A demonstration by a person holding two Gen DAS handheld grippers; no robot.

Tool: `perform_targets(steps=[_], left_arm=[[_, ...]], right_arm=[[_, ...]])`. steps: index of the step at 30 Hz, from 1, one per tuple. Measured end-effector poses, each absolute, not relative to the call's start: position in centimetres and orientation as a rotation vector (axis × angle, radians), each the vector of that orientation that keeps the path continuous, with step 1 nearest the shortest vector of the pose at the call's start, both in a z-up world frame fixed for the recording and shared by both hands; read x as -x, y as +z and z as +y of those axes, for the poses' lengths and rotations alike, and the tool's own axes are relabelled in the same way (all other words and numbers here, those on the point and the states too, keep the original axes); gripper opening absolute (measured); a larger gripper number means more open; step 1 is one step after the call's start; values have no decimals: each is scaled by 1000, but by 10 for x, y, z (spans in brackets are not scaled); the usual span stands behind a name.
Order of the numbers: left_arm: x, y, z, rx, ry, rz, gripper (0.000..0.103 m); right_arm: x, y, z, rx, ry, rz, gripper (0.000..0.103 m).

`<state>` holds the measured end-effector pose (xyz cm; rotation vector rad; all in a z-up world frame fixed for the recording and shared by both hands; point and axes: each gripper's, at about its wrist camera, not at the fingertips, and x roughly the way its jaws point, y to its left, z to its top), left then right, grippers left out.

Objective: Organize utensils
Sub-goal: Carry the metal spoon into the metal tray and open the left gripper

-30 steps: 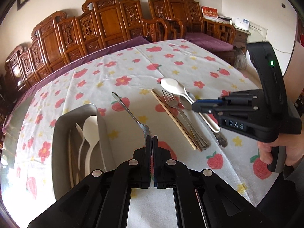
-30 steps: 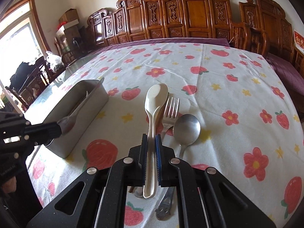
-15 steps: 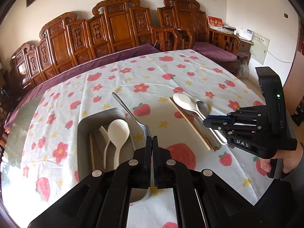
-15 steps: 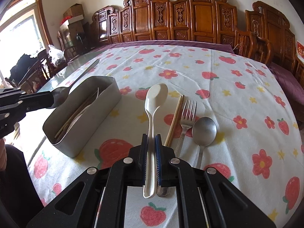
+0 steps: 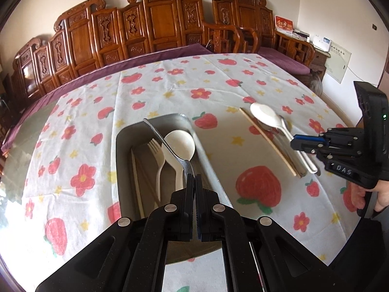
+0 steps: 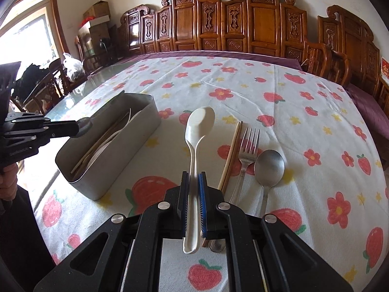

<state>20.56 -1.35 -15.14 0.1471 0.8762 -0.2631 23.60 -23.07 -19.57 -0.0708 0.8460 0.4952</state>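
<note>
My left gripper [image 5: 195,177] is shut on a metal spoon [image 5: 167,142], gripped at the bowl with the handle pointing forward above the grey metal bin [image 5: 121,146]. The bin holds a white spoon [image 5: 180,146], a white fork [image 5: 155,150] and chopsticks [image 5: 136,182]. My right gripper [image 6: 193,177] is shut on a white spoon [image 6: 198,126] held above the cloth. Below it lie chopsticks [image 6: 231,155], a metal fork [image 6: 248,150] and a metal spoon [image 6: 268,165]. The left gripper shows at the left of the right wrist view [image 6: 73,127], over the bin's [image 6: 109,170] near end.
The table carries a white cloth with strawberries and flowers [image 6: 243,85]. Carved wooden chairs [image 5: 158,26] line the far edge. The bare glass table edge [image 5: 14,150] runs along the left.
My left gripper carried the metal spoon left, from over the cloth to above the bin. My right gripper lifted the white spoon off the pile and drew back a little.
</note>
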Motion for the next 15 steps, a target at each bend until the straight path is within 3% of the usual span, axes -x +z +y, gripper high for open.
perform_targets(steps=[15], left_arm=[[-216,-185,21,-54,-220,939,2]], right_arm=[[-239,-204,-225,58,502,873,10]])
